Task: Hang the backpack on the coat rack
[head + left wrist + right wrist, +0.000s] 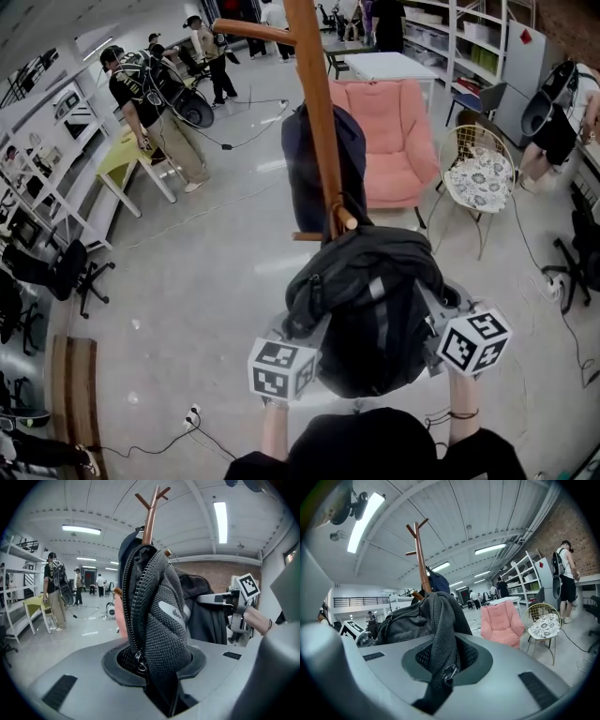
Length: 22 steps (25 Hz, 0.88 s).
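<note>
A black and grey backpack (375, 300) hangs between my two grippers, just in front of the wooden coat rack (317, 112). Its top lies right under a low peg (345, 218); whether it touches the peg I cannot tell. My left gripper (305, 339) is shut on a zippered mesh edge of the backpack (159, 620). My right gripper (439, 321) is shut on a mesh strap (440, 634) with a metal ring. The rack's pole (150, 517) rises behind the bag, as does the pole (421, 557) in the right gripper view. A dark blue garment (305, 173) hangs on the rack.
A pink armchair (394, 131) and a wire chair with a floral cushion (478, 173) stand behind the rack. People stand at the back left (141, 103) by a yellow-green table (127, 155), and one at the right (562, 122). Cables and a power strip (192, 417) lie on the floor.
</note>
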### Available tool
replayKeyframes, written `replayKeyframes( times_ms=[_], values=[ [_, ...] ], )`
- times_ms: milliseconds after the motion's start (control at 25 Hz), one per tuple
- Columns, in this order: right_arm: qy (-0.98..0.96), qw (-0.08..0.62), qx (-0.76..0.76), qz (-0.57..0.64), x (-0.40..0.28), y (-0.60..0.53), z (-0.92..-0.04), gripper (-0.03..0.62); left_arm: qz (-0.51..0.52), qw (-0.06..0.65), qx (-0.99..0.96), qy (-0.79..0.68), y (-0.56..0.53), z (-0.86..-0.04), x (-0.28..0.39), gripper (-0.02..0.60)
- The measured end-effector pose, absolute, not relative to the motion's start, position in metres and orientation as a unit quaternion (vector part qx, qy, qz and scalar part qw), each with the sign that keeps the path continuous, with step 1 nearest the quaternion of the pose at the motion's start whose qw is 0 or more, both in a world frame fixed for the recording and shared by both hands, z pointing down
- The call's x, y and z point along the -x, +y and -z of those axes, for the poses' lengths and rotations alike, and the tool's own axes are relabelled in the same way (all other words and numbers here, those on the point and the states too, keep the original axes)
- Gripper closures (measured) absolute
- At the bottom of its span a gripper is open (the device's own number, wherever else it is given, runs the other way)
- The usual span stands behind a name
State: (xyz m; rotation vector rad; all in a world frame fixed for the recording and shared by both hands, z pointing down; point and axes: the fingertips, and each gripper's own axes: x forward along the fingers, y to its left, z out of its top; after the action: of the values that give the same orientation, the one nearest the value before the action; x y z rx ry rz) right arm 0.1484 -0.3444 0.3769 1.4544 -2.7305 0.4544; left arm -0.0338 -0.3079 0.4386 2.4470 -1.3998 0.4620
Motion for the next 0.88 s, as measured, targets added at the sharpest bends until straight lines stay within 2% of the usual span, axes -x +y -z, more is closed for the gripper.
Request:
replayKeyframes(
  times_ms=[880],
  values=[
    [-0.862, 0.008, -0.483, -0.152, -0.154, -0.359, -0.409, 0.554, -0.163, 0.156, -0.846, -0.483, -0.319, -0.472, 0.029, 0.445]
  ],
)
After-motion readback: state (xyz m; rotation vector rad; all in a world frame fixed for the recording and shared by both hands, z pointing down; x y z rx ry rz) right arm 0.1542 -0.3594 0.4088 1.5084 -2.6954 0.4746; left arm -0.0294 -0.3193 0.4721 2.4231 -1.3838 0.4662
